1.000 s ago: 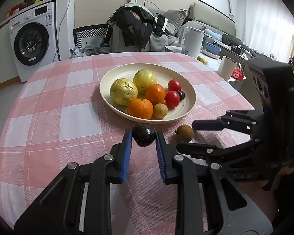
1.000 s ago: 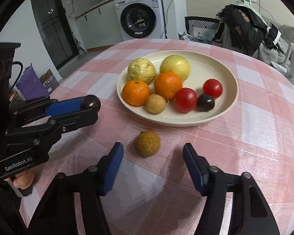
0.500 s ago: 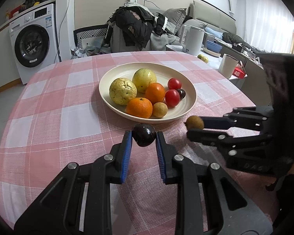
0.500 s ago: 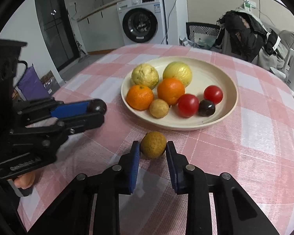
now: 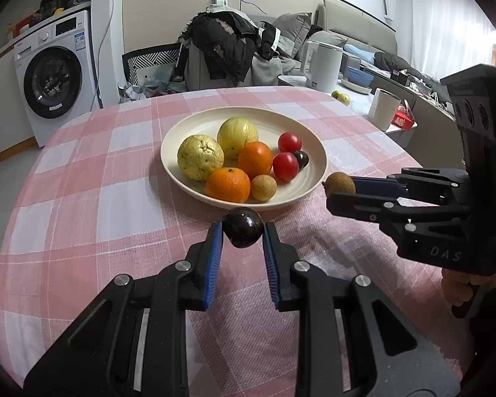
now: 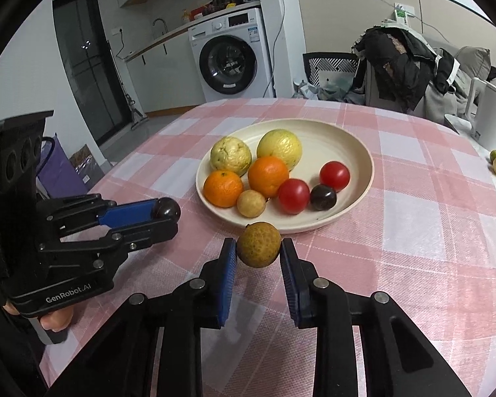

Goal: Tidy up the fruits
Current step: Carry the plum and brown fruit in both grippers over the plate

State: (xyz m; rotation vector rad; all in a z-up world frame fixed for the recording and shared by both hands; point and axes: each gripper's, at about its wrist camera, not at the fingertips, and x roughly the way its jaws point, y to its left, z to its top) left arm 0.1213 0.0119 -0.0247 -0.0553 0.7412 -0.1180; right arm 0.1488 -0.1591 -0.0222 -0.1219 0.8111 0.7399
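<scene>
Two tools are each carrying a small fruit toward the shared plate.

The checked worktop [image 5: 82, 178] is bearing a cream plate [image 5: 317, 152] already gathering guavas, oranges and tomatoes, so loose fruit is evidently being collected there. The left tool [image 5: 242, 231] is clamping a dark plum [image 5: 243, 226] just short of the near rim. The right tool [image 6: 258, 251] is pinching a brown longan [image 6: 258, 248], poised before the plate for dropping in.
</scene>
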